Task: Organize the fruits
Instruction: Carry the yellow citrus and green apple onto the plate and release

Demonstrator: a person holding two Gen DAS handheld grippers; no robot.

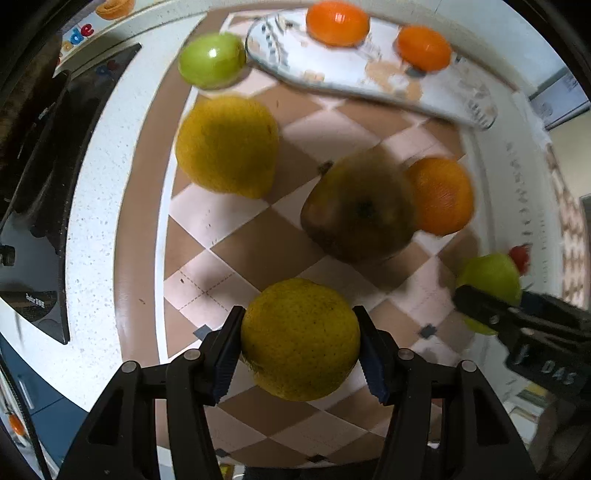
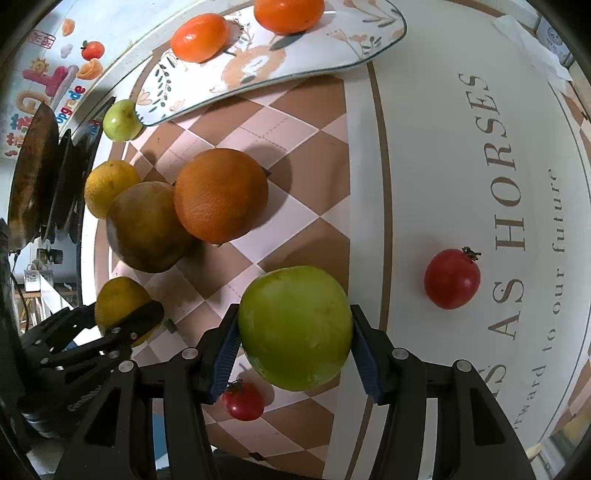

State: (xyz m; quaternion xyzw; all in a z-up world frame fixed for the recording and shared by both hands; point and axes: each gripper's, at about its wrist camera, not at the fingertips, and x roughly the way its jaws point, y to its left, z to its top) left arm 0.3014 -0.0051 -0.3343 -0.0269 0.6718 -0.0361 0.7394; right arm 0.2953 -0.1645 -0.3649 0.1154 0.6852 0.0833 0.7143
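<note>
My left gripper (image 1: 299, 347) is shut on a yellow-green citrus (image 1: 299, 339), with both pads pressed against its sides above the checkered cloth (image 1: 258, 243). My right gripper (image 2: 295, 343) is shut on a large green apple (image 2: 295, 328). In the left wrist view that apple (image 1: 487, 277) shows at the right edge. On the cloth lie a yellow citrus (image 1: 227, 146), a brownish fruit (image 1: 360, 210), an orange (image 1: 443, 195) and a small green apple (image 1: 210, 61). Two tangerines (image 2: 201, 37) (image 2: 288, 13) sit on a floral plate (image 2: 317, 48).
A red tomato (image 2: 452, 278) lies on the white lettered mat (image 2: 480, 166) to the right. A smaller tomato (image 2: 243, 400) sits on the cloth under my right gripper. A dark stove top (image 1: 55, 184) borders the counter on the left.
</note>
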